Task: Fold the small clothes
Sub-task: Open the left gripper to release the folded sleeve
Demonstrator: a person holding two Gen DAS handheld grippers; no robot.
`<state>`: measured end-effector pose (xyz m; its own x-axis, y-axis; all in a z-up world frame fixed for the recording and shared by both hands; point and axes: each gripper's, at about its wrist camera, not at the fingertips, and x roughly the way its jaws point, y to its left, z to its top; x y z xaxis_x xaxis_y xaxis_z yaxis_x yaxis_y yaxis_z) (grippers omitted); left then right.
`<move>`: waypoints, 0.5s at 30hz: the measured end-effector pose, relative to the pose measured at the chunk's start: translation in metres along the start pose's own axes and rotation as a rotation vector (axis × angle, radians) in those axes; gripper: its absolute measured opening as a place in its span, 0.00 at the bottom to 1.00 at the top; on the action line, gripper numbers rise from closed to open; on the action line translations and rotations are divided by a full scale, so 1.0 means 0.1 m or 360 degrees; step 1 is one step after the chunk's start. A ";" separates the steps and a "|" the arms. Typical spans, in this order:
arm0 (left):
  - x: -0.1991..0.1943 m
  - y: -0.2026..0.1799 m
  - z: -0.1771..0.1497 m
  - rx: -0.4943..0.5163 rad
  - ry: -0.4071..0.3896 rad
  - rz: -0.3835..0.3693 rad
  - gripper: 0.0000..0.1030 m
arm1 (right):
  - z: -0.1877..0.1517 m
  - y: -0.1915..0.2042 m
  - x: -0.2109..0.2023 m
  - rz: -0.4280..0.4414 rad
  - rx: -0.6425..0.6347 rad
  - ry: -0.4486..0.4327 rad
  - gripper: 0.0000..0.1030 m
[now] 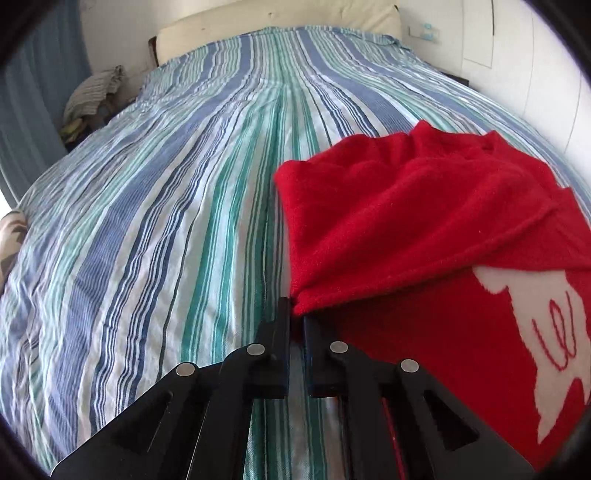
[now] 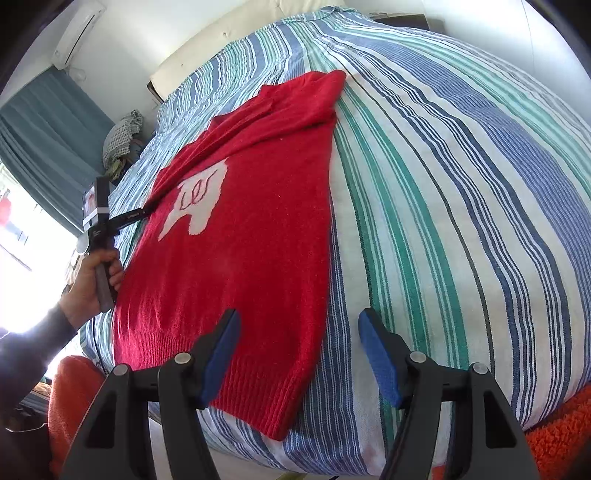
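Note:
A small red sweater [image 2: 258, 221] with a white animal figure [image 2: 197, 199] lies flat on the striped bed [image 2: 443, 184], its ribbed hem toward me. My left gripper [image 1: 296, 312] is shut on a fold of the red sweater [image 1: 406, 221] at its left edge, with that side lifted over the body. It also shows in the right wrist view [image 2: 146, 212], held by a hand. My right gripper [image 2: 297, 325] is open and empty, above the sweater's bottom right corner.
The bed has a cream headboard [image 1: 280, 26] at the far end. A pile of clothes [image 1: 92, 96] sits beside the bed at the left. An orange rug [image 2: 554, 435] lies below the bed's near edge. A teal curtain [image 2: 48, 129] hangs at the left.

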<state>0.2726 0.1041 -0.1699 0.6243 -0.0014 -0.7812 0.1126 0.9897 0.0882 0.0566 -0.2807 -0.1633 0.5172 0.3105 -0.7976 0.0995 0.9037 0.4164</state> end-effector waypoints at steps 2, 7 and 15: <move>-0.02 -0.05 -0.01 0.0048 -0.0008 0.0011 0.05 | 0.00 0.00 0.02 -0.0001 -0.0010 0.0011 0.64; -0.01 0.15 -0.07 -0.0151 0.0002 -0.0068 0.21 | 0.00 0.02 0.02 -0.0002 -0.0027 0.0007 0.64; -0.38 0.20 -0.37 -0.0078 0.0029 -0.0028 0.71 | 0.00 0.03 -0.04 0.0011 -0.0025 -0.0024 0.64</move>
<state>0.2222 0.1292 -0.1617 0.6082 -0.0168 -0.7936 0.0852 0.9954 0.0442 0.0552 -0.2789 -0.1586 0.5308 0.3125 -0.7878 0.0826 0.9060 0.4151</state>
